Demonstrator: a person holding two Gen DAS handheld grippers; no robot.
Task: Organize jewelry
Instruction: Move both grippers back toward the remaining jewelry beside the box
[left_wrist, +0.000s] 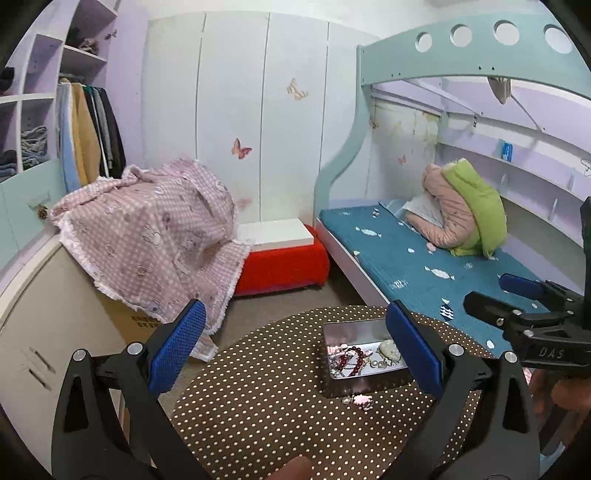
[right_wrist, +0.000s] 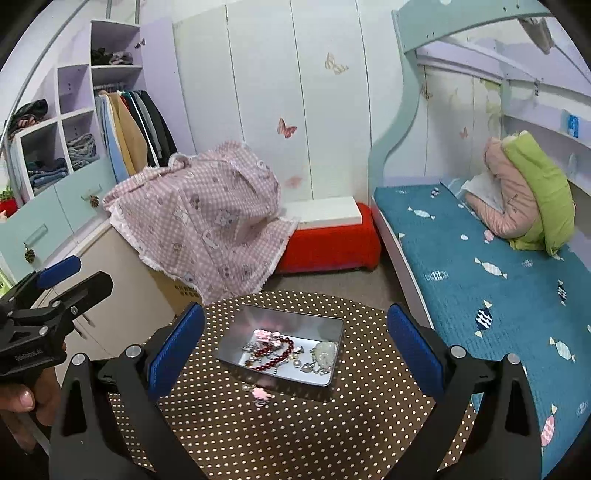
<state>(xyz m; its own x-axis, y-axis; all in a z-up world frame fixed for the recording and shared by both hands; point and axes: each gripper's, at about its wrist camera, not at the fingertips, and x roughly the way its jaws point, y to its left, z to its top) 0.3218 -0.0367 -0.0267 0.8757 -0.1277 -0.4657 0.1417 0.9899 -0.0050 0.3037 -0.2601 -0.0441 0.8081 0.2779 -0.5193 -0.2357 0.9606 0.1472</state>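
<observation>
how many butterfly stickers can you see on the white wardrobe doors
3 clear: a beige butterfly high up, a pink butterfly mid-door, a faint butterfly low beside the checked cloth, which may hide more.

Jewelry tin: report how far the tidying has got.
Mostly done: the metal tin on the dotted table already holds a red bead bracelet, a pale pendant and other pieces. In hand: nothing; the left tongs and the right tongs are both open and empty. Left: one pink trinket lies on the table beside the tin.
</observation>
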